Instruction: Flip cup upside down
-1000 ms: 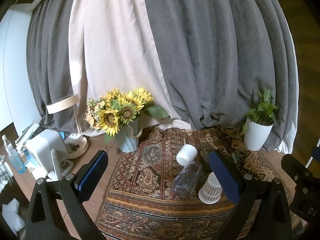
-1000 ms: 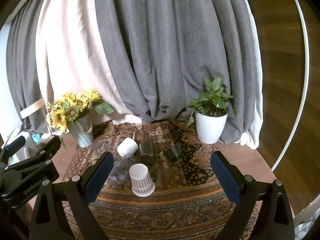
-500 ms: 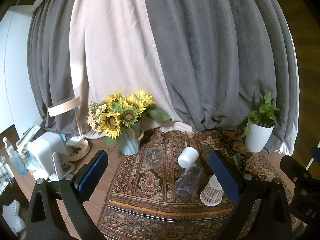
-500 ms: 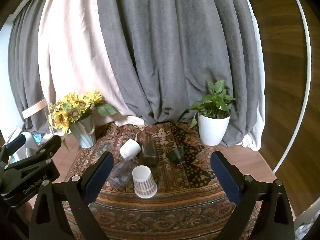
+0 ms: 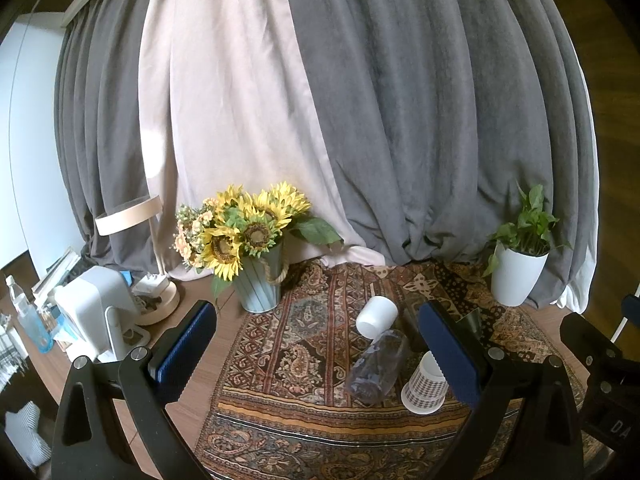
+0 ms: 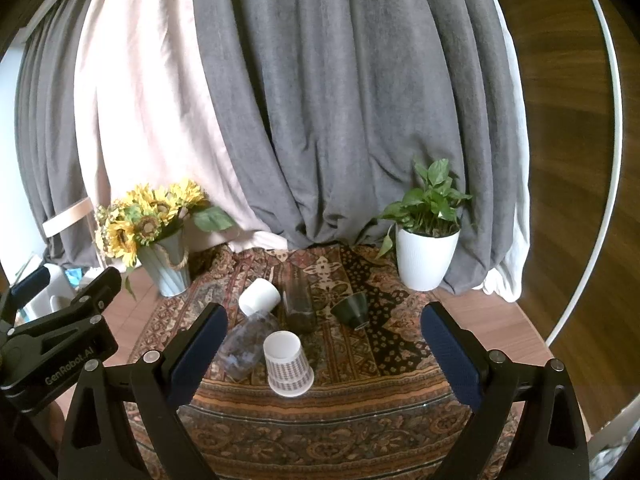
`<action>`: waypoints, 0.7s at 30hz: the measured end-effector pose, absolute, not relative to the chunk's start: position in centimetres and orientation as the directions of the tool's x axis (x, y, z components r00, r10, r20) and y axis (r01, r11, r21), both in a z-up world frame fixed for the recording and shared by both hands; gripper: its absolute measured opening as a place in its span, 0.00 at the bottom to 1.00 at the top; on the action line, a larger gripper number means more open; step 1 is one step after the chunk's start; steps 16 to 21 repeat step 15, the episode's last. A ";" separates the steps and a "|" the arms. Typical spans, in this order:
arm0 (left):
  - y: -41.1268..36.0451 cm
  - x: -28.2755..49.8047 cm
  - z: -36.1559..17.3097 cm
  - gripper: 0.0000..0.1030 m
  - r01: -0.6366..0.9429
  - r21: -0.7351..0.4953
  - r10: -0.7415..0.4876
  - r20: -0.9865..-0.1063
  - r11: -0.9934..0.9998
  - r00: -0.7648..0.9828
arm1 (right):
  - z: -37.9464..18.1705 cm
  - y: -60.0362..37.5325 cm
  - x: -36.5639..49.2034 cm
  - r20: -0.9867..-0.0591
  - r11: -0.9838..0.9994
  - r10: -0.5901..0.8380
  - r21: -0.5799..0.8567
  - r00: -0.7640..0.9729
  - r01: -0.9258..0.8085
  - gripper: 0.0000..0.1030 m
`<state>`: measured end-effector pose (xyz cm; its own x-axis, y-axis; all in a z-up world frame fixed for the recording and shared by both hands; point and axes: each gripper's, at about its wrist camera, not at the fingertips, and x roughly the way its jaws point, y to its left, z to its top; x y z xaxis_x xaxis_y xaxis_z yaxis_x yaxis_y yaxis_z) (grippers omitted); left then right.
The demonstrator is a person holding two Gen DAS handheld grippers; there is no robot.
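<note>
A checked paper cup (image 6: 289, 365) stands upside down on the patterned rug (image 6: 320, 420); it also shows in the left wrist view (image 5: 425, 385), partly behind my right finger there. A plain white cup (image 6: 260, 297) (image 5: 377, 315) lies on its side behind it. A clear plastic cup (image 6: 246, 344) (image 5: 376, 368) lies on its side between them. A dark glass (image 6: 299, 308) and a dark green cup (image 6: 353, 309) lie further back. My left gripper (image 5: 316, 354) and right gripper (image 6: 324, 354) are both open, empty, and held back above the rug's near edge.
A sunflower vase (image 5: 258, 280) stands at the rug's back left, a white potted plant (image 6: 426, 256) at the back right. A lamp (image 5: 156, 280) and white appliance (image 5: 100, 312) sit at the left. Grey and beige curtains hang behind. The left gripper's body (image 6: 56, 344) shows in the right view.
Both grippers have drawn back and risen slightly, so the cups sit lower and smaller in view. The objects on the rug have not moved.
</note>
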<state>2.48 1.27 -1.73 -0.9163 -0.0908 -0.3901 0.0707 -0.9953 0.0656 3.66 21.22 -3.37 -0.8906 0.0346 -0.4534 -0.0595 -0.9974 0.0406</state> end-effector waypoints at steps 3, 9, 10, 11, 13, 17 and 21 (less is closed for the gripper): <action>1.2 2.4 -1.6 1.00 0.070 0.067 -0.091 -0.388 -0.995 -0.917 | -3.4 21.2 3.7 -0.453 -0.997 0.036 0.039 -0.891 -0.060 0.95; 1.1 2.2 -1.5 1.00 0.073 0.069 -0.094 -0.387 -0.995 -0.917 | -3.3 21.2 3.7 -0.451 -0.997 0.037 0.040 -0.892 -0.062 0.95; 1.1 2.2 -1.5 1.00 0.074 0.069 -0.095 -0.386 -0.995 -0.917 | -3.3 21.2 3.6 -0.453 -0.997 0.036 0.040 -0.891 -0.060 0.95; 1.1 2.1 -1.4 1.00 0.074 0.070 -0.095 -0.385 -0.995 -0.918 | -3.4 21.2 3.6 -0.453 -0.997 0.036 0.039 -0.891 -0.060 0.95; 1.1 2.1 -1.3 1.00 0.076 0.073 -0.098 -0.382 -0.994 -0.919 | -3.4 21.2 3.6 -0.453 -0.998 0.033 0.040 -0.891 -0.058 0.95; 1.0 2.0 -1.3 1.00 0.079 0.073 -0.101 -0.380 -0.994 -0.920 | -3.4 21.2 3.5 -0.453 -0.998 0.034 0.038 -0.891 -0.058 0.95; 1.0 2.0 -1.3 1.00 0.079 0.073 -0.101 -0.380 -0.994 -0.920 | -3.4 21.2 3.5 -0.453 -0.998 0.034 0.038 -0.891 -0.058 0.95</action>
